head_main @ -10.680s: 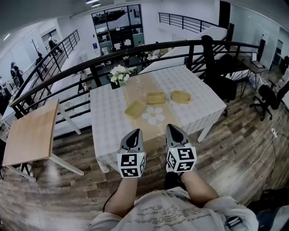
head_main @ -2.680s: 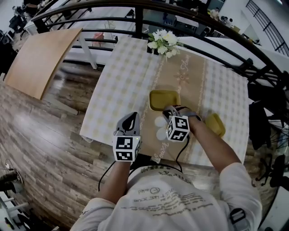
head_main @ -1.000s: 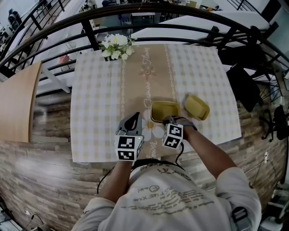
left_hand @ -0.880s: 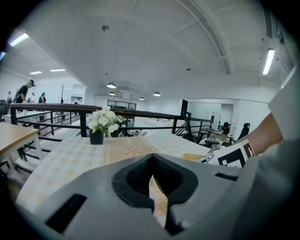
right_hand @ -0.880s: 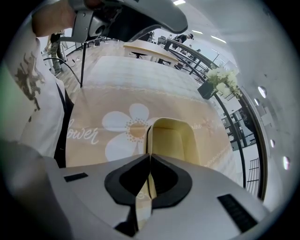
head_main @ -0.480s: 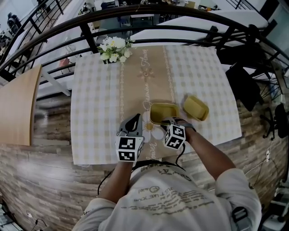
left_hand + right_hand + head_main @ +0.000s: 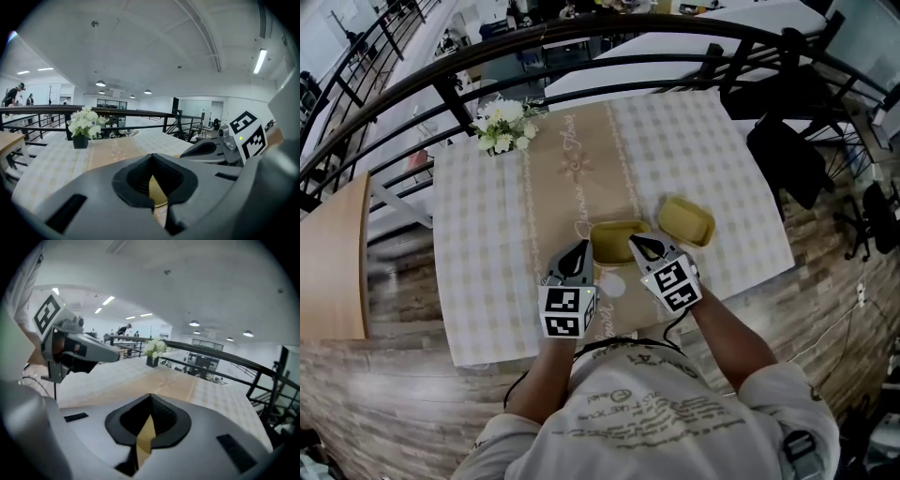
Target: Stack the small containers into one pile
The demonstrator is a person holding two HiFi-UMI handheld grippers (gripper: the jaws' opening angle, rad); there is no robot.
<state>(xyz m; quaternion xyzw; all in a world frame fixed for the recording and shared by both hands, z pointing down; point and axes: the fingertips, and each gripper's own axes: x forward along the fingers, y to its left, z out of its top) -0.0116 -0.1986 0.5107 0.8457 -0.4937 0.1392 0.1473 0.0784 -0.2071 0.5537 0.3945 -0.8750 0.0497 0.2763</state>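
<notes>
- Left gripper point(image 7: 578, 251): jaws pressed together and nothing pinched. Its own view shows only a strip of yellow through the slot behind the tips.
- It hangs over the table runner point(image 7: 572, 173), with its tip just beside the left end of the nearer yellow container point(image 7: 615, 238). I can't tell if they touch.
- Right gripper point(image 7: 636, 245): jaws also pressed together, with a yellow wedge in the slot behind the tips.
- Its tip sits at the near-right corner of that same container's rim. No view shows whether the rim is actually caught between the tips.
- The nearer container is open side up on the runner, between the two gripper tips.
- Second yellow container point(image 7: 686, 220) is just right of the first on the checked tablecloth point(image 7: 483, 244). A small gap separates them, and neither gripper is on it.
- A white mat point(image 7: 608, 283) lies on the runner between the two grippers, partly hidden by them.
- White flowers point(image 7: 502, 127) in a dark pot stand at the far-left end of the runner, well apart from the containers.
- The two grippers are side by side. Each one's marker cube shows in the other's view, for example the right one's cube point(image 7: 247, 133).
- A black railing point(image 7: 581, 33) runs behind the table and a bare wooden table point(image 7: 328, 253) stands to the left.
</notes>
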